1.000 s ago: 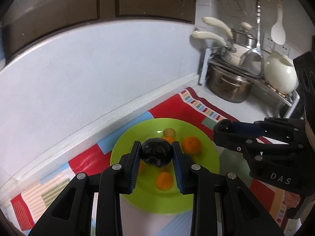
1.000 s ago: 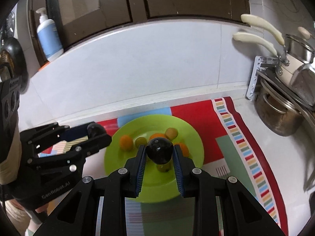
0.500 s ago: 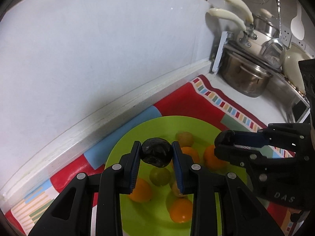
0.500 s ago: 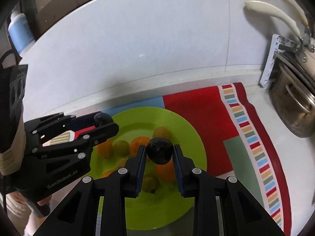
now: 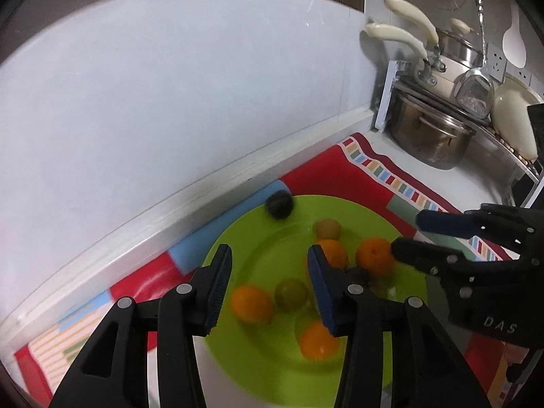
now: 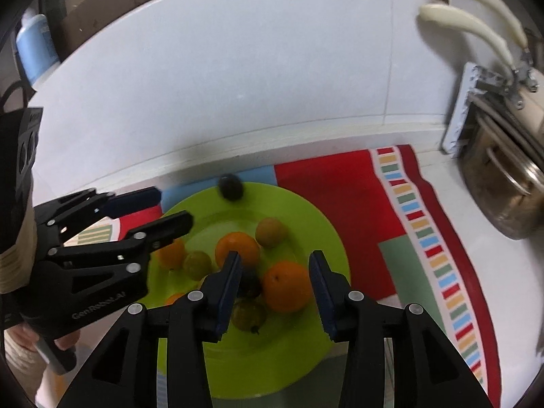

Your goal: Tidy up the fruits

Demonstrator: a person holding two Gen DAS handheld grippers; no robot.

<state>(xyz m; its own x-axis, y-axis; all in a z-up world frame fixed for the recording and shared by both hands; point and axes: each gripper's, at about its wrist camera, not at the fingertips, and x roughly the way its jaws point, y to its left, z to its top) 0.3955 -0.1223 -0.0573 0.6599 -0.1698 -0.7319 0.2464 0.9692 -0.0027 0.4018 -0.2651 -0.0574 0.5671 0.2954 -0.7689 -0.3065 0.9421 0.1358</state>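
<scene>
A lime green plate [image 5: 272,367] [image 6: 272,367] lies on a colourful mat and holds several oranges and greenish fruits. One dark plum [image 5: 278,205] [image 6: 230,187] sits at the plate's far rim. A second dark plum [image 6: 250,284] [image 5: 358,273] lies among the fruit by the right gripper's left finger. My left gripper [image 5: 268,282] is open and empty above the plate. My right gripper [image 6: 275,287] is open and empty above an orange [image 6: 287,285].
A patterned mat [image 6: 357,204] covers the white counter against a white wall. A steel pot [image 5: 428,136] and a rack of pans with cream handles [image 5: 397,32] stand to the right. A blue bottle [image 6: 35,46] stands on the ledge at the upper left.
Both grippers have opened and let go of their dark plums. The left one's plum now lies at the plate's far rim, the right one's among the fruit.
</scene>
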